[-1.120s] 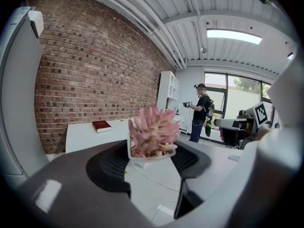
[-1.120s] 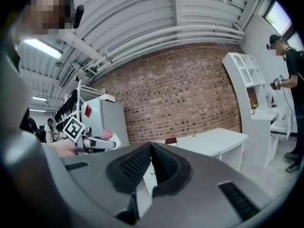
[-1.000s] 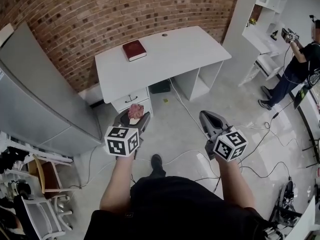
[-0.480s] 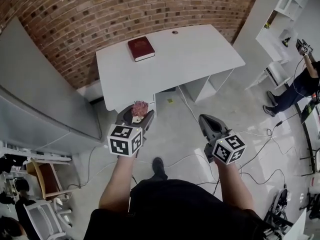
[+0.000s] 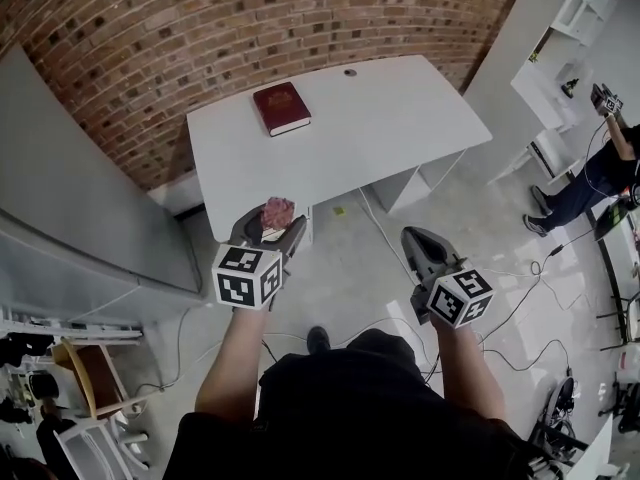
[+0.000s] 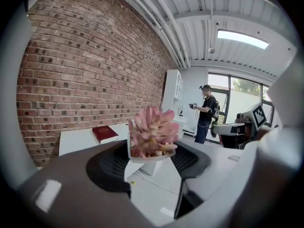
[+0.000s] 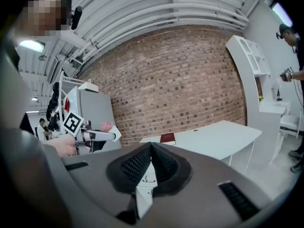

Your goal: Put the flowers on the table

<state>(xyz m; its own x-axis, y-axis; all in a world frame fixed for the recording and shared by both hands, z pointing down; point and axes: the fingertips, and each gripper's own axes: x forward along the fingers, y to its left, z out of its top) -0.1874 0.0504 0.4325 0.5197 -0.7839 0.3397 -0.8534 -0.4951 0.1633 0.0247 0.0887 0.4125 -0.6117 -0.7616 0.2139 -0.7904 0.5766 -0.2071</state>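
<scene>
A small white pot of pink succulent flowers (image 5: 276, 215) (image 6: 151, 136) sits clamped between the jaws of my left gripper (image 5: 268, 230) (image 6: 148, 161), held in the air just short of the white table (image 5: 400, 118) (image 6: 76, 139). The pot stands upright. My right gripper (image 5: 420, 245) (image 7: 150, 164) hovers over the floor to the right, its ribbed pads pressed together with nothing between them. In the right gripper view the left gripper's marker cube (image 7: 72, 123) and the pink flowers (image 7: 106, 126) show at the left.
A dark red book (image 5: 282, 107) (image 6: 105, 133) (image 7: 167, 137) lies on the table's far left part. Drawers (image 7: 146, 179) sit under the table. Cables (image 5: 520, 278) trail across the floor. A person (image 5: 603, 158) (image 6: 207, 113) stands by white shelves (image 5: 575, 28) at the right. A brick wall (image 5: 250, 28) backs the table.
The table has drawn nearer and shifted slightly in the head view as I step toward it. The left gripper still carries the pot; both grippers keep their poses.
</scene>
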